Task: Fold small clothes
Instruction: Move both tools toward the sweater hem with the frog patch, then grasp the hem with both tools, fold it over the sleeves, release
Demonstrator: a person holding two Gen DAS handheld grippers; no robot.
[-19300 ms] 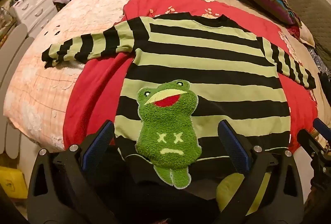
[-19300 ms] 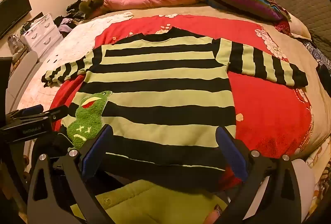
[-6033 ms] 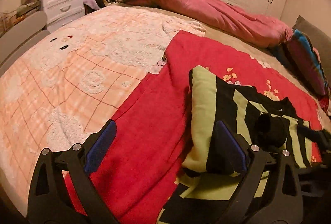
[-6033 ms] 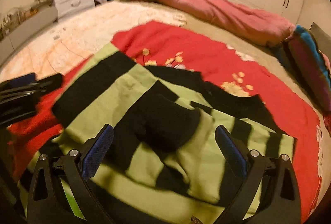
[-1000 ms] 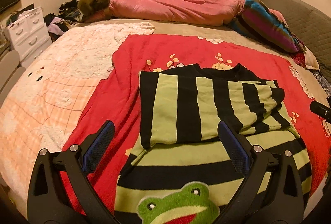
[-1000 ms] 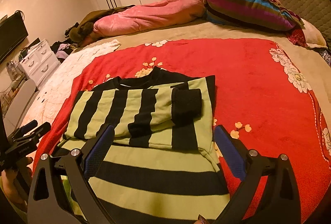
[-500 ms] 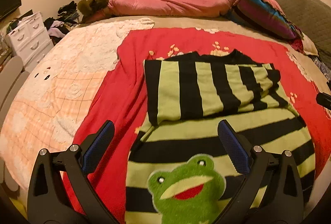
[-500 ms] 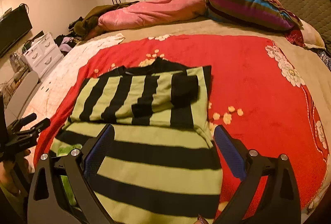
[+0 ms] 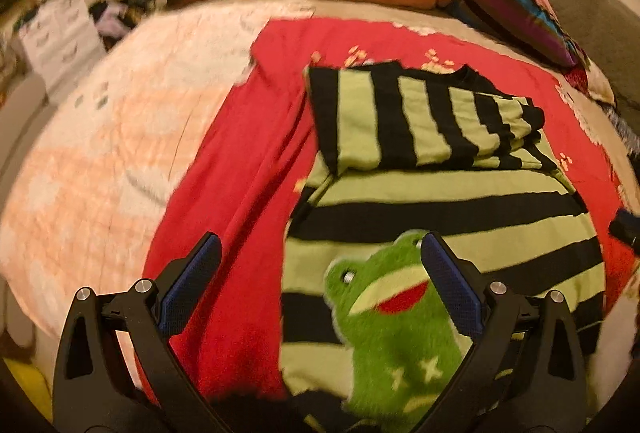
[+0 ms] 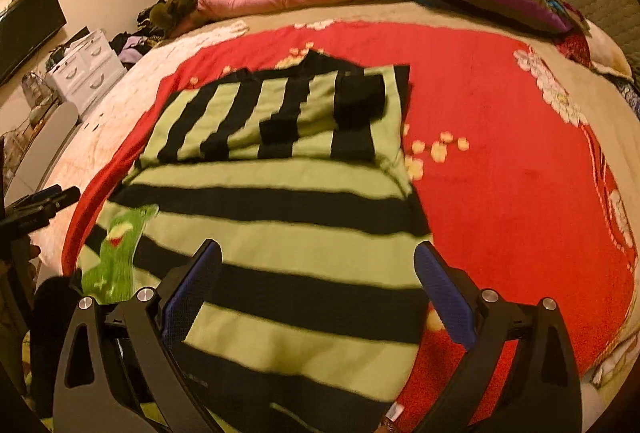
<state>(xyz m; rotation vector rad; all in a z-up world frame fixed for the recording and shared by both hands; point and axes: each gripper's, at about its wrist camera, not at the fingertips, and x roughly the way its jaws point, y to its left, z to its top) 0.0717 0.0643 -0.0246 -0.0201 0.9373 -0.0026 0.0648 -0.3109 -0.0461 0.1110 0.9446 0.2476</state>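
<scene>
Sweater [image 10: 280, 193] lying on red blanket [image 10: 500, 153], sleeves folded across chest. L gripper [image 9: 320, 273] & R gripper [image 10: 316, 273] hovering over hem, both gaping wide, holding nothing.

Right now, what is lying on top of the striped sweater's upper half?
Both sleeves lie folded across the chest of the sweater, one black cuff uppermost. They cover the chest stripes and most of the collar. The frog patch lower down stays uncovered.

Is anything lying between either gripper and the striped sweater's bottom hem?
Nothing visible. The left gripper and right gripper both hang open above the striped sweater, whose lower half lies flat on the red blanket. Only the sewn-on frog patch lies there.
</scene>
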